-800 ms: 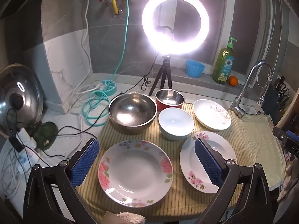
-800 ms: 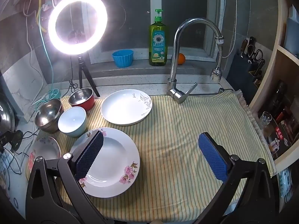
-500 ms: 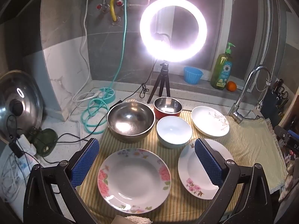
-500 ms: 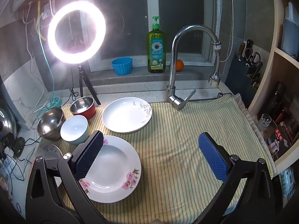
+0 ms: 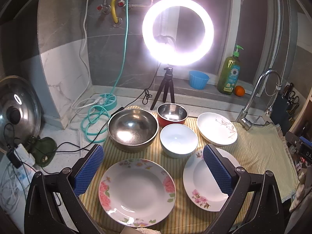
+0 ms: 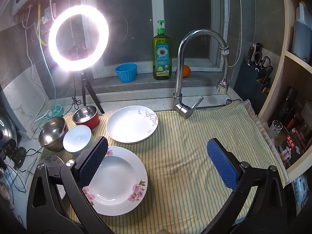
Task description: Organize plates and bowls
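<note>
Overhead, both grippers' jaws gape empty: left gripper [image 5: 153,168] above the rose-rimmed plate [image 5: 137,192].

All upright and separate, left-wrist view: big floral-rim plate [image 5: 137,192] at 6 o'clock, pink-flower plate [image 5: 206,183] at 4, plain sprig-print plate [image 5: 216,128] at 2, white bowl [image 5: 178,140] centre, large steel bowl [image 5: 133,129] at 10, red steel-lined bowl [image 5: 172,114] at 12.

Both wrist views look down and forward over the striped cloth [image 5: 259,146]; 2 share the pink-flowered plate [image 6: 117,177].
</note>
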The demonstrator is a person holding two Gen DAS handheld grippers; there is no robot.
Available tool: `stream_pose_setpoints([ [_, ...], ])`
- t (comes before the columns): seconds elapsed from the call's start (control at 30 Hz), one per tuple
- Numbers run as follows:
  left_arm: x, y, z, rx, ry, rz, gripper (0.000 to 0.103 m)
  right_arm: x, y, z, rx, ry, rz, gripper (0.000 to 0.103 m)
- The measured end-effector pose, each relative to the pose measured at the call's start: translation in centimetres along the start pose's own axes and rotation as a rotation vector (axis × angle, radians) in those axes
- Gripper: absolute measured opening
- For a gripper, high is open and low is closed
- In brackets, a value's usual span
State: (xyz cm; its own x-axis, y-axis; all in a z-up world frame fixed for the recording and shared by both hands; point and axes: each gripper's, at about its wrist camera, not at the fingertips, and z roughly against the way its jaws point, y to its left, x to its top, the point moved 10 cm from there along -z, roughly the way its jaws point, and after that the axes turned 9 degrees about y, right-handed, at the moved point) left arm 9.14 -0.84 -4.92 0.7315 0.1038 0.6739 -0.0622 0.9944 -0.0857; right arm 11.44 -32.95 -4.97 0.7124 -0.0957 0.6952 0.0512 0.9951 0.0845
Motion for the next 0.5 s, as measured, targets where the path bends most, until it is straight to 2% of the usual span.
stream_pose_setpoints([
  [0.5, -0.03, 0.05, -0.16, -0.002, 0.003, 0.002, 0.101, 0.21, -0.19, -0.27, -0.010, 0.002, 0.003, 0.103],
])
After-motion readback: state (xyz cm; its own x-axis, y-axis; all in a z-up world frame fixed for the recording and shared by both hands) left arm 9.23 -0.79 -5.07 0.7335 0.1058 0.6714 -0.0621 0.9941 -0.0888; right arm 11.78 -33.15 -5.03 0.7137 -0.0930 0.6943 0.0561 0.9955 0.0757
